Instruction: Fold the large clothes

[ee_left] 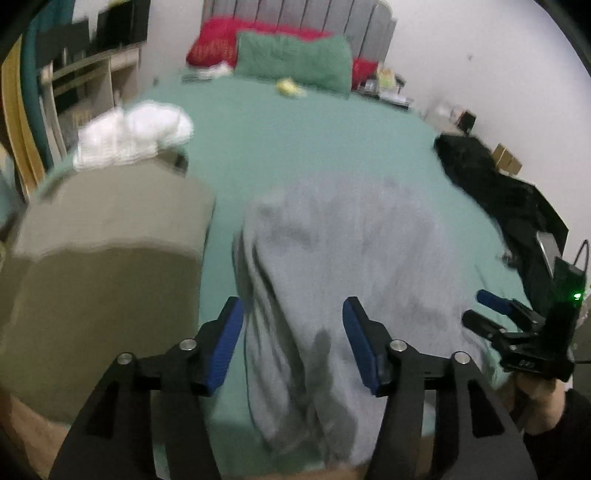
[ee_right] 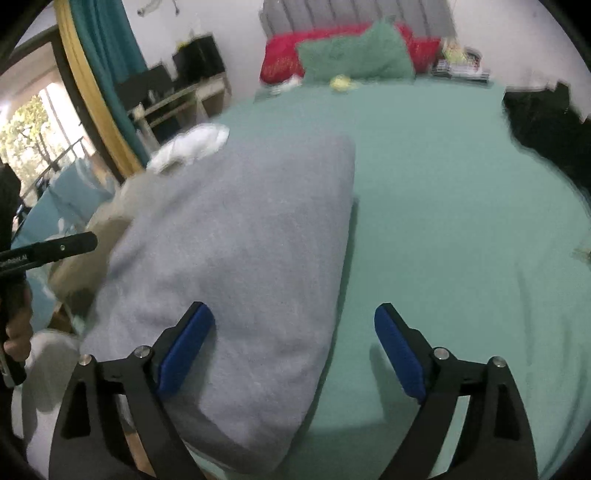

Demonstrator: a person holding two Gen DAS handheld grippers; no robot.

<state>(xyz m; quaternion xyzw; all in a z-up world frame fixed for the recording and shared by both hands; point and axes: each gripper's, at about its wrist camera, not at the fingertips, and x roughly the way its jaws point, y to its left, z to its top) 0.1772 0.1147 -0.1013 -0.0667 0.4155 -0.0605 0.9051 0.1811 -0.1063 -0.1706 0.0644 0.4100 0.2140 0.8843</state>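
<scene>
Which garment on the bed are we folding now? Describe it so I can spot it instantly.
Start from the green bed sheet. At its near edge, directly ahead of the open left gripper, lies the grey garment. It is pale grey and soft-looking, unlike the folded beige piece to its left and the black clothes on the right.

A green pillow (ee_left: 293, 61) leans on red pillows (ee_left: 218, 46) by the grey headboard (ee_left: 295, 16).

Bedroom in a home: bed (ee_left: 295, 147) with green sheet, grey padded headboard (ee_left: 295, 18), red pillow (ee_left: 218, 40) and green pillow (ee_left: 295, 61) at its head; wooden shelving (ee_right: 177, 99) against the wall; teal curtain (ee_right: 107, 40) beside a window (ee_right: 33, 125).
</scene>
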